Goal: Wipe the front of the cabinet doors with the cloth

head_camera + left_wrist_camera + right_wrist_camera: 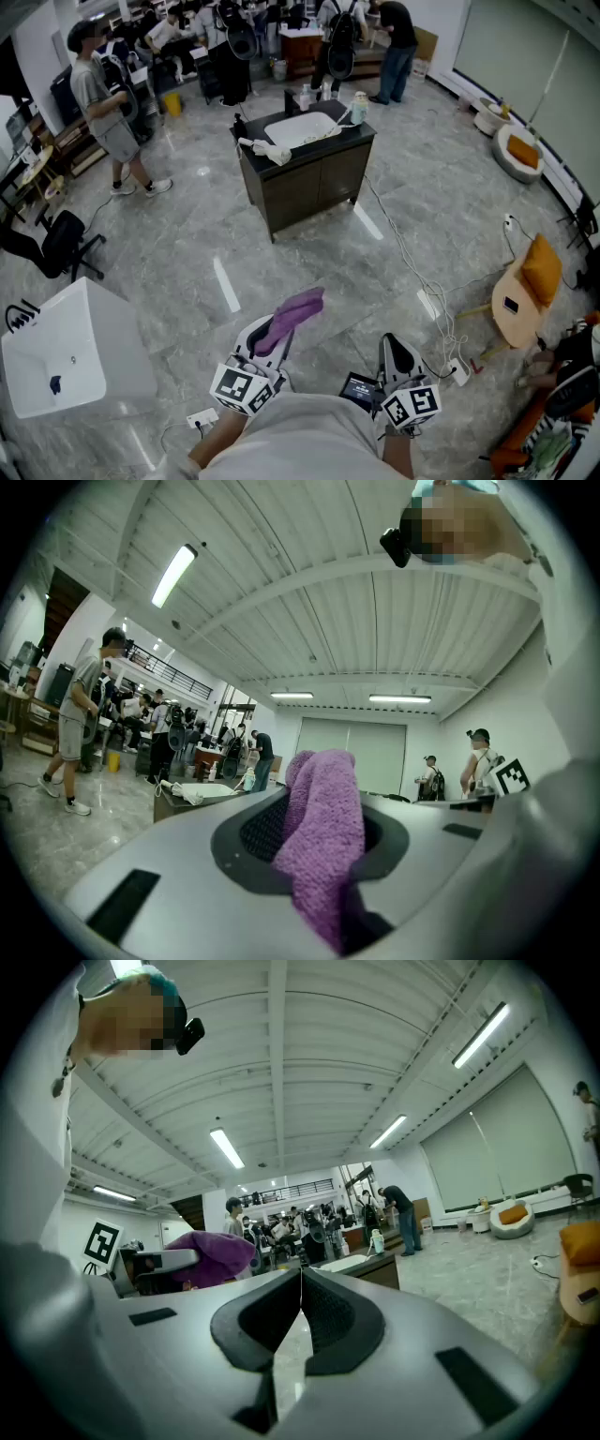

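A dark wooden cabinet [314,183] with two front doors and a white sink top stands alone on the floor, well ahead of me. Both grippers are held low and close to my body, far from it. My left gripper [270,339] is shut on a purple cloth [293,317] that sticks up out of its jaws; in the left gripper view the purple cloth [323,841] fills the gap between them. My right gripper [397,357] is shut with nothing in it, its jaw tips meeting. The cabinet [370,1267] shows small and distant in the right gripper view.
A white sink unit [70,352] stands at my left. A cable [412,267] runs across the grey marble floor to a power strip [457,370] at the right. A round wooden stool [516,305] and an orange cushion [542,269] are at right. Several people stand behind the cabinet.
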Demonstrator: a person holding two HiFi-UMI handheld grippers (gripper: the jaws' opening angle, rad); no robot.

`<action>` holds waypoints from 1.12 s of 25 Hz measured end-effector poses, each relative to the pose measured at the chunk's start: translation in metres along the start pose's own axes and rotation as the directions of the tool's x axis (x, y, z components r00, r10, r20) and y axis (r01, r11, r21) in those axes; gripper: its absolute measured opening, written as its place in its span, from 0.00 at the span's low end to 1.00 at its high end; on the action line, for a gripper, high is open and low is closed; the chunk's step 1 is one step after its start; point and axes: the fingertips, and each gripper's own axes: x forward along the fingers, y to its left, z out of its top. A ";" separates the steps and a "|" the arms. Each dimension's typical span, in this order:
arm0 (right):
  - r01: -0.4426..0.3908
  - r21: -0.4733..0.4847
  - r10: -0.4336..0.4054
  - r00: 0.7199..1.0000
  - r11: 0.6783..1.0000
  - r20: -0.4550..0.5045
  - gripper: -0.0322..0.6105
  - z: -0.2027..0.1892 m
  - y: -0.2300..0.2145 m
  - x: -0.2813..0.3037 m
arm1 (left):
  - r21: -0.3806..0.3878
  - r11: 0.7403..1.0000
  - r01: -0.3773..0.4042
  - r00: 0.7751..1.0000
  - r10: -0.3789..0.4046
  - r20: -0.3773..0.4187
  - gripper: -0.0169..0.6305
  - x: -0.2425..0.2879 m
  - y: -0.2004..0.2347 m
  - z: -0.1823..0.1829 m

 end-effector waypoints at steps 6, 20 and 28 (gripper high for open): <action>-0.055 -0.019 0.055 0.998 0.998 0.007 0.09 0.006 -0.005 -0.023 | -0.057 0.998 -0.030 0.997 0.026 -0.075 0.17 -0.016 -0.029 -0.029; -0.039 -0.008 0.039 0.999 0.999 -0.038 0.09 -0.008 -0.059 -0.087 | -0.033 0.997 -0.073 0.997 0.072 -0.030 0.17 0.002 -0.086 -0.035; -0.023 0.041 0.026 0.997 0.999 -0.066 0.09 -0.013 -0.093 -0.067 | 0.014 0.997 -0.074 0.992 0.075 -0.099 0.17 0.038 -0.079 -0.052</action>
